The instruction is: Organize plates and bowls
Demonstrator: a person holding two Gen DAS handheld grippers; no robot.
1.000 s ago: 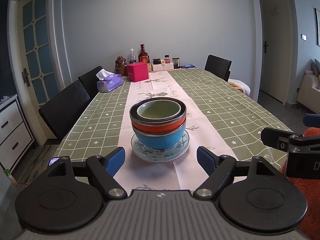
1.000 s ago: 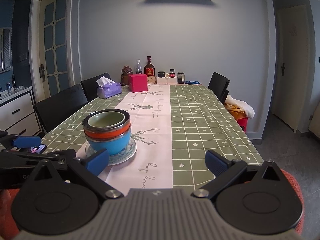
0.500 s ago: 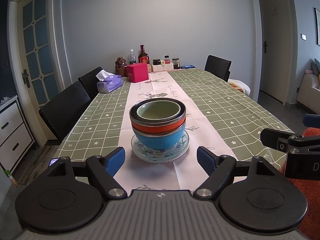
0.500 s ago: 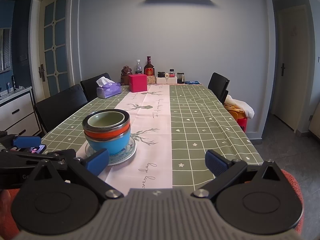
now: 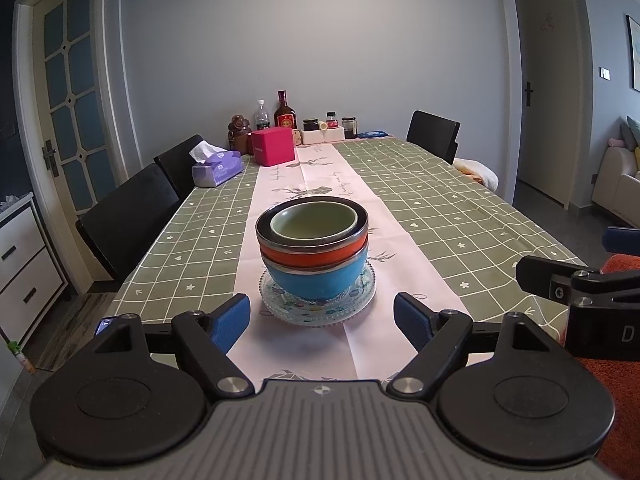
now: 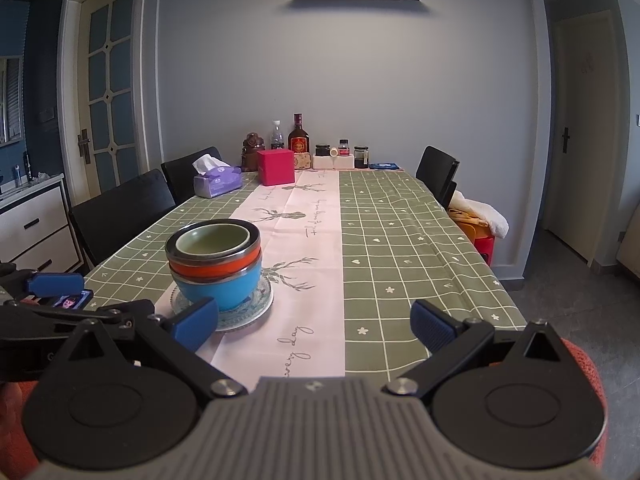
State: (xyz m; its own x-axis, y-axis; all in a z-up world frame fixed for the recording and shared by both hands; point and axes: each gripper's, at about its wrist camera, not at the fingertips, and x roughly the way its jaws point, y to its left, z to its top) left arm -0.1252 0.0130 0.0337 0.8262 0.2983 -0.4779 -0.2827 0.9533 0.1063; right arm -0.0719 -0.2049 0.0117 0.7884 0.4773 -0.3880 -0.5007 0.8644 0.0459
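Bowls sit nested in one stack on my table (image 5: 460, 200): a green bowl (image 5: 314, 222) inside a steel-rimmed orange bowl (image 5: 312, 254), inside a blue bowl (image 5: 316, 282), all on a glass plate (image 5: 366, 298) patterned in colour. The stack stands on the pink runner (image 5: 316, 176), just ahead of my left claw (image 5: 322, 322), at 12 o'clock from it; that claw is spread wide and grips nothing, its blue pads short of the plate. My right claw (image 6: 314, 324) is likewise released and empty, with the stack at about 10 o'clock from it, its left pad overlapping the plate's rim in view, though I cannot tell if they touch. At the far end stand a pink box (image 5: 273, 146), a tissue pack (image 5: 218, 168) and a dark bottle (image 5: 285, 114).
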